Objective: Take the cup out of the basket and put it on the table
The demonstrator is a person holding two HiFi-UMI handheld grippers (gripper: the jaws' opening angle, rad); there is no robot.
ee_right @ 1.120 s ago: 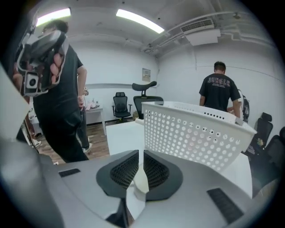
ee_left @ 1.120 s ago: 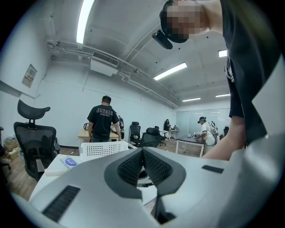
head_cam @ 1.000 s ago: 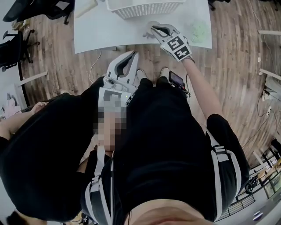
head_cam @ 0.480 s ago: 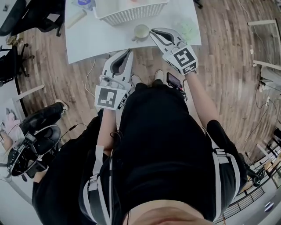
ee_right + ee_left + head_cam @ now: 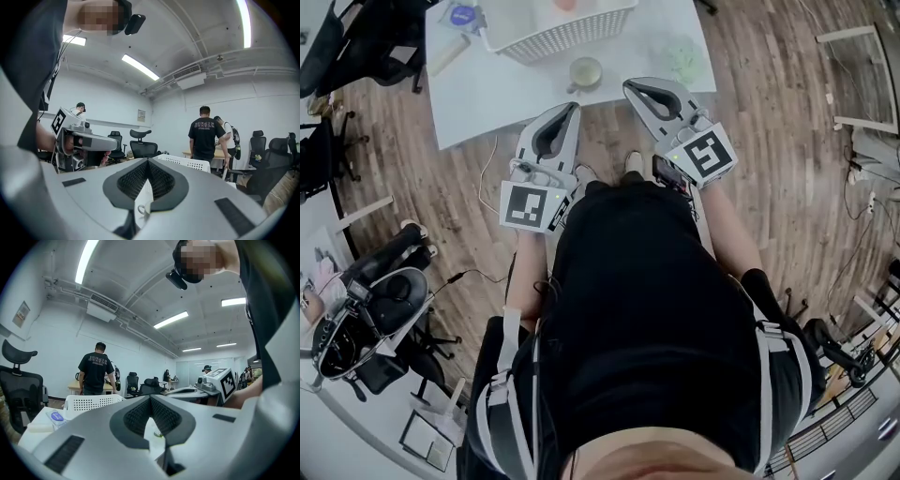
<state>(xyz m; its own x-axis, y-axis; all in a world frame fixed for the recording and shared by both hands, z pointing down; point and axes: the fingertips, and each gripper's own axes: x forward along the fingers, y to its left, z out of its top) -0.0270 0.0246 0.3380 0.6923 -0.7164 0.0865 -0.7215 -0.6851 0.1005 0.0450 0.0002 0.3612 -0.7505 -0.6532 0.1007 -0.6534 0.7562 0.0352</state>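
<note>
On the white table (image 5: 487,84), just in front of the basket (image 5: 572,28), the cup (image 5: 585,71) is standing upright and free, so we are judging the job as good as done. We are holding the right gripper (image 5: 630,87) off the table's near edge, close to the cup but apart from it. Its jaws have just been closing and are now meeting tip to tip with nothing between them. The left gripper (image 5: 572,109) is hanging beside it, clenched on nothing too (the cup is only peeking through the hollow behind its tips).

What are we watching for now? The cup is sitting fairly near the table's edge, and both tools are pointing level toward it. A careless swing forward is risking a knock that tips it over or sends it onto the floor.
</note>
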